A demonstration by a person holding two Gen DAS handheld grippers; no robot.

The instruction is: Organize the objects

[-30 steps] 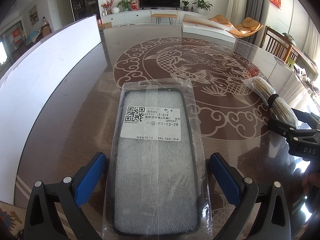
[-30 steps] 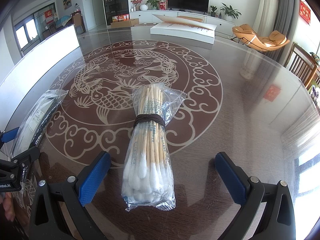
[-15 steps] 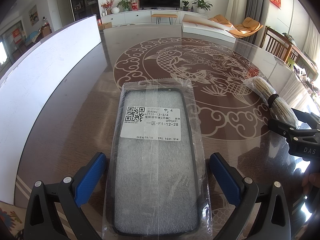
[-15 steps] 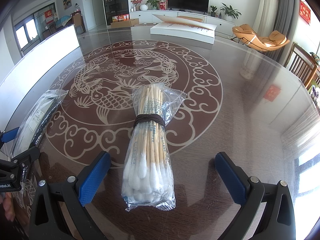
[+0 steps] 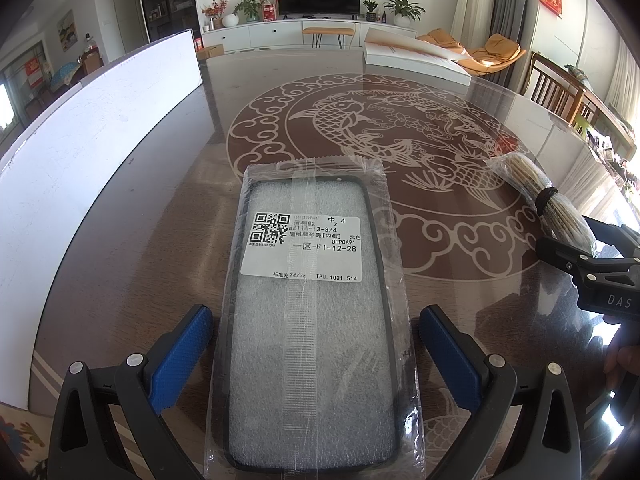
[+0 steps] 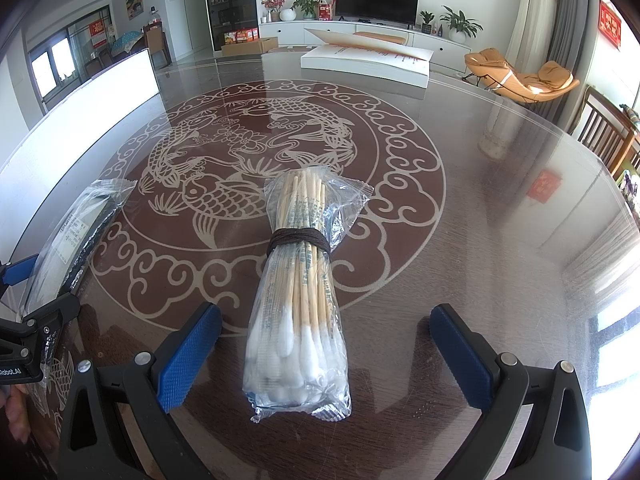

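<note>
A phone case in a clear plastic bag (image 5: 312, 312) with a white QR label lies flat on the glass table. My left gripper (image 5: 314, 354) stands open around its near half, blue pads apart from the bag on both sides. A bagged bundle of cotton swabs (image 6: 298, 300), tied with a dark band, lies between the open fingers of my right gripper (image 6: 326, 354), pads not touching it. The swab bundle (image 5: 540, 196) also shows at the right of the left wrist view, and the bagged case (image 6: 76, 236) at the left of the right wrist view.
The dark glass table (image 6: 480, 208) carries a fish-and-cloud medallion. A long white board (image 5: 92, 152) stands along its left edge. A flat white box (image 6: 364, 60) lies at the far side. Chairs (image 5: 560, 92) stand off the right edge.
</note>
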